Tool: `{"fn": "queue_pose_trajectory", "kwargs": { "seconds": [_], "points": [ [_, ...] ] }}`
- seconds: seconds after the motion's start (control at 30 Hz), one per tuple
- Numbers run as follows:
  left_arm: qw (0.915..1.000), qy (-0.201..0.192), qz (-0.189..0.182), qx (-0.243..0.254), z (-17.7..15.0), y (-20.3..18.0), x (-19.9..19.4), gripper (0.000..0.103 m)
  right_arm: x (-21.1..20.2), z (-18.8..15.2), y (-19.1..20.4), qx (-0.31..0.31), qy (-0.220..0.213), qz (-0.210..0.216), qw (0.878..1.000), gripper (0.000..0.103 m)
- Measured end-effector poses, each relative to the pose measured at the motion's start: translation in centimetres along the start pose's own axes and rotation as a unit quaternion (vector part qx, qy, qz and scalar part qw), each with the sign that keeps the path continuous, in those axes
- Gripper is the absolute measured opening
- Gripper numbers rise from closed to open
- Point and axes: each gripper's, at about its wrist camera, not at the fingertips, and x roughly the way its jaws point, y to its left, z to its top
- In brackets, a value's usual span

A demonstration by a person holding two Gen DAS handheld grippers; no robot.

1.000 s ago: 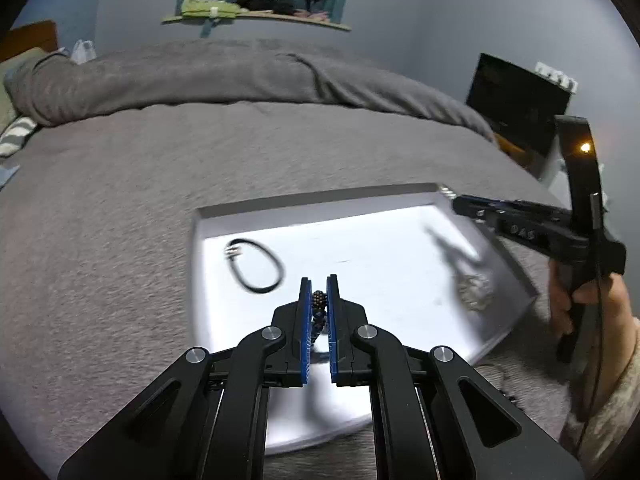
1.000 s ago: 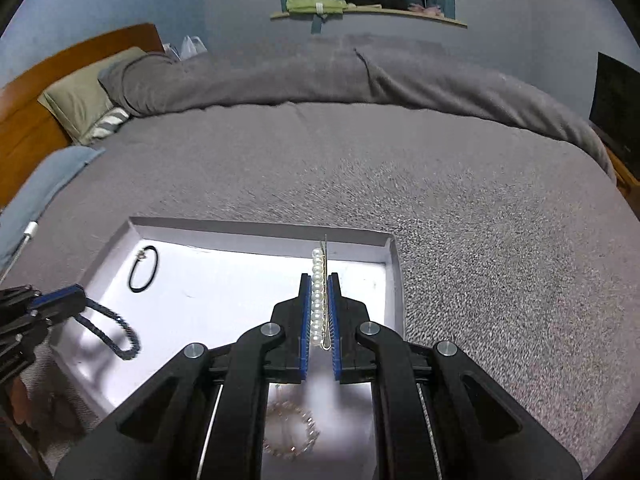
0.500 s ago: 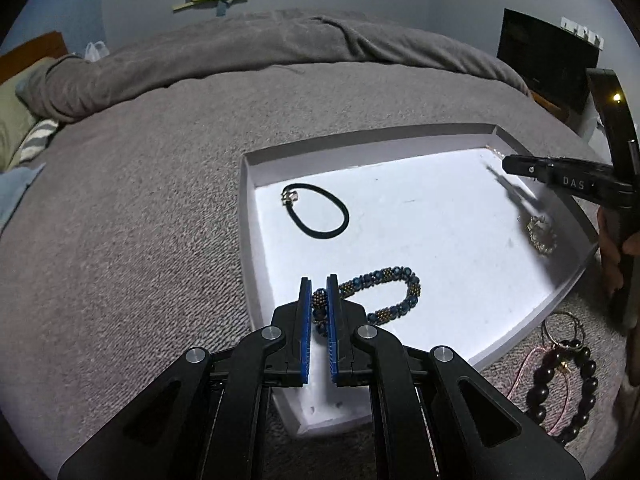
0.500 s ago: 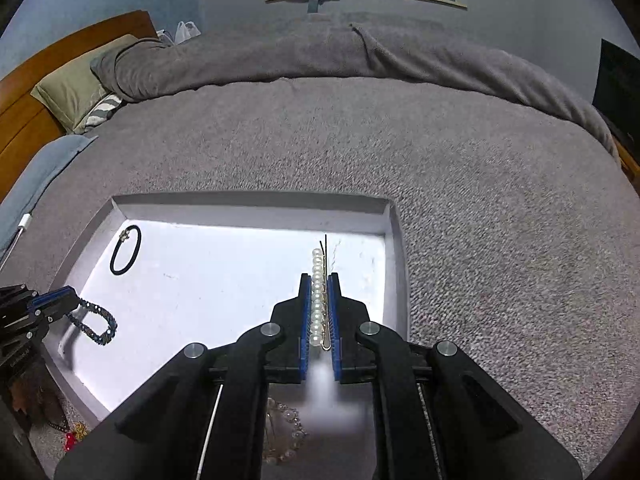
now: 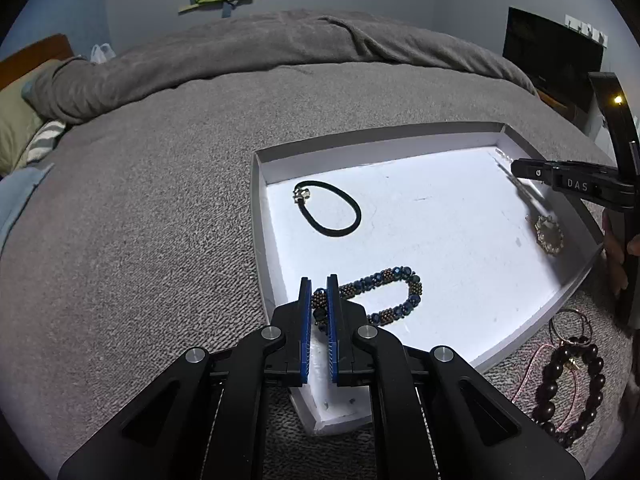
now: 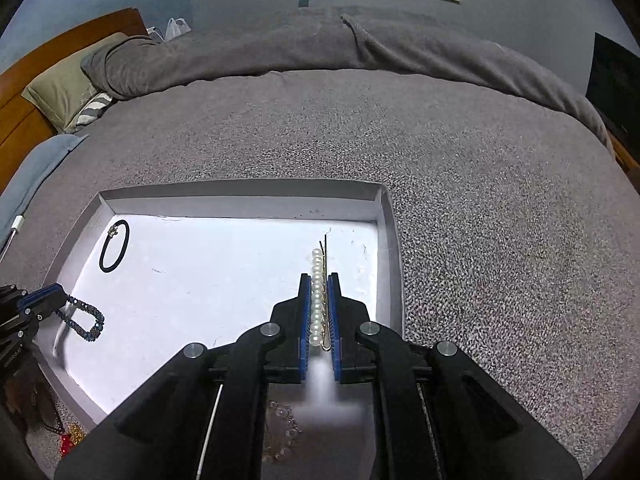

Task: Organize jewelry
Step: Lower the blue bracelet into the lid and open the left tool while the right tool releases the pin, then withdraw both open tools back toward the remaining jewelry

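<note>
Left wrist view: a beaded bracelet [image 5: 384, 296] is clamped by the left hand-held gripper [image 5: 319, 300] over the white tray [image 5: 260, 216]; a pearl hairpin [image 6: 319, 300] is clamped by the right hand-held gripper [image 6: 319, 304].

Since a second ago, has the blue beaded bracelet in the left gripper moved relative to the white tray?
Yes. The blue beaded bracelet came down: it hung bunched at the left gripper, and now its loop lies spread on the white tray floor, one end clamped.

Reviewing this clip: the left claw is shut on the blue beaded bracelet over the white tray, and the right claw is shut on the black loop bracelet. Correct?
Not quite. The right claw is shut on the pearl hair pin, as the right wrist view shows. The black loop bracelet lies free in the white tray. The left claw is indeed shut on the blue beaded bracelet.
</note>
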Motion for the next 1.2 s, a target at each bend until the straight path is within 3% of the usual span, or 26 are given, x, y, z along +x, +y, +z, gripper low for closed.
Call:
{"fn": "queue_pose_trajectory", "kwargs": {
  "seconds": [0.33, 0.47, 0.63, 0.67, 0.77, 0.8, 0.87, 1.03, 1.2],
  "points": [
    [1.0, -0.004, 0.001, 0.007, -0.2, -0.5, -0.1, 0.016, 0.0, 0.0, -0.2, 0.004, -0.004, 0.004, 1.0, 0.01],
    [0.9999, -0.008, -0.005, 0.004, 0.0, -0.6, -0.2, 0.019, -0.8, 0.0, -0.3, 0.006, -0.022, 0.008, 1.0, 0.039],
    [0.9995, -0.028, -0.008, 0.008, 0.1, -1.4, -0.8, 0.036, -1.8, 0.1, -0.3, 0.009, -0.041, 0.016, 0.999, 0.051],
    [0.9992, -0.037, -0.01, 0.009, 0.2, -1.7, -1.1, 0.043, -2.0, 0.2, -0.2, 0.011, -0.046, 0.019, 0.999, 0.052],
    [0.9981, -0.059, -0.017, 0.01, 0.4, -2.3, -2.0, 0.046, -3.1, 0.3, -0.2, 0.016, -0.069, 0.032, 0.997, 0.064],
    [0.9978, -0.064, -0.015, 0.01, 0.4, -2.4, -2.3, 0.057, -3.6, 0.4, -0.2, 0.017, -0.079, 0.033, 0.996, 0.068],
    [0.9964, -0.084, -0.009, 0.009, 0.4, -2.6, -2.9, 0.074, -4.7, 0.5, -0.1, 0.02, -0.102, 0.038, 0.994, 0.084],
    [0.9951, -0.099, -0.002, 0.002, 0.7, -2.6, -3.6, 0.082, -6.6, 0.5, -0.4, 0.031, -0.141, 0.048, 0.988, 0.098],
    [0.9955, -0.094, 0.005, -0.009, 0.5, -2.4, -3.5, 0.083, -7.9, 0.4, -0.6, 0.046, -0.149, 0.044, 0.987, 0.098]
  ]
}}
